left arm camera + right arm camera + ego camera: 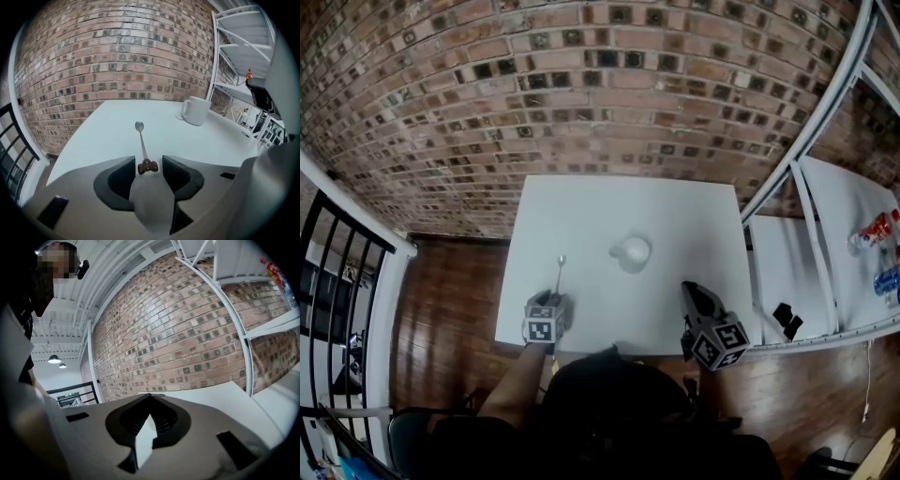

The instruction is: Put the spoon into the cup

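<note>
At the near edge of the white table (581, 202), the head view shows the left gripper (554, 302) at the 7 o'clock corner. The spoon (560, 275) lies flat at its 12 o'clock, bowl end farthest from the person. The cup (632, 252) stands upright at 2 o'clock from the spoon, apart from it. The right gripper (694, 295) sits at 5 o'clock from the cup, over the table's near edge.

Left gripper view: the left gripper (148, 158) has its jaws spread wide. The brown knob on the end of the spoon (141, 143) sits between the jaw tips, and neither pad touches it. The stem runs toward 12 o'clock to the bowl. The cup (197, 110) stands at 2 o'clock, handle turned to its left.

Right gripper view: the right gripper (150, 395) has its jaw tips pressed together with nothing between them. It faces the brick wall (187, 333).

Step in hand: grasp the spoon.
1. Keep the stem centred between the pads. The alignment looks correct.
2. Advance slightly, so the pads likely close on the stem just past the knob rather than on the rounded knob, which could slip.
3. Bring the pads down to the table surface, because the stem is thin and lies flat.
4. Close squarely, then lift before swinging toward 2 o'clock.
</note>
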A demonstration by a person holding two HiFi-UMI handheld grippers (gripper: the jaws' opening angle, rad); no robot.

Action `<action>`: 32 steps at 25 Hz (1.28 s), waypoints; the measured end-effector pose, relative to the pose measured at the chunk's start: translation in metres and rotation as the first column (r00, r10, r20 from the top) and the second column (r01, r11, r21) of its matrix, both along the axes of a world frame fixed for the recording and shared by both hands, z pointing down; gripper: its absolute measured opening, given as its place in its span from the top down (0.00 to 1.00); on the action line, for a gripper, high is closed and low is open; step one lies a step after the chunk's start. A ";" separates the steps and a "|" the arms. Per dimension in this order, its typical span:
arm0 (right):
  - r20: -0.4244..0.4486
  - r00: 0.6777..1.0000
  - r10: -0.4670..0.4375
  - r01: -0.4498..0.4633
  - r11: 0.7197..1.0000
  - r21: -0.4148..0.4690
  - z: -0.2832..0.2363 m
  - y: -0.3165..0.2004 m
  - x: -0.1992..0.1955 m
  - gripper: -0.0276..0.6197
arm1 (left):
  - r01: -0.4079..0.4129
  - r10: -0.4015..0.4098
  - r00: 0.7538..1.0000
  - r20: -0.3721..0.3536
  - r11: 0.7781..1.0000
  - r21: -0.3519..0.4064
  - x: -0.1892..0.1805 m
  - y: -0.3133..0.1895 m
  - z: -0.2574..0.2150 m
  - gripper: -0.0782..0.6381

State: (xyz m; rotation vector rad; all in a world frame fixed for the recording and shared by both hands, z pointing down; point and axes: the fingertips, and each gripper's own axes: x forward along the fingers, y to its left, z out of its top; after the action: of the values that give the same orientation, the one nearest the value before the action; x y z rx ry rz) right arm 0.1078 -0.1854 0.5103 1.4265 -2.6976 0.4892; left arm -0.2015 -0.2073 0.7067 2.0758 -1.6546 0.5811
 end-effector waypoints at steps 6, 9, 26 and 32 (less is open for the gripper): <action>0.002 1.000 -0.007 0.007 1.000 0.002 0.002 -0.004 -0.007 0.95 | 0.010 -0.010 0.999 0.035 1.000 -0.004 -0.001 -0.001 0.002 0.63; 0.002 1.000 -0.011 0.011 1.000 0.004 0.002 -0.006 -0.010 0.95 | 0.009 -0.009 0.999 0.036 1.000 -0.005 -0.001 -0.001 0.005 0.63; 0.002 0.999 -0.038 0.038 0.999 0.029 -0.005 -0.004 -0.015 0.95 | 0.008 -0.009 1.000 -0.023 0.998 -0.056 -0.004 -0.001 -0.008 0.72; -0.004 0.998 -0.061 0.062 0.998 0.031 -0.005 -0.001 -0.020 0.95 | 0.022 -0.021 1.000 -0.016 0.998 0.057 -0.012 -0.004 -0.039 0.72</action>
State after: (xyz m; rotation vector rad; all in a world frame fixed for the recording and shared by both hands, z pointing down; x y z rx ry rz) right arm 0.0880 -0.1861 0.5056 1.3456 -2.7495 0.4424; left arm -0.2131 -0.2113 0.6680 2.0943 -1.7019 0.5157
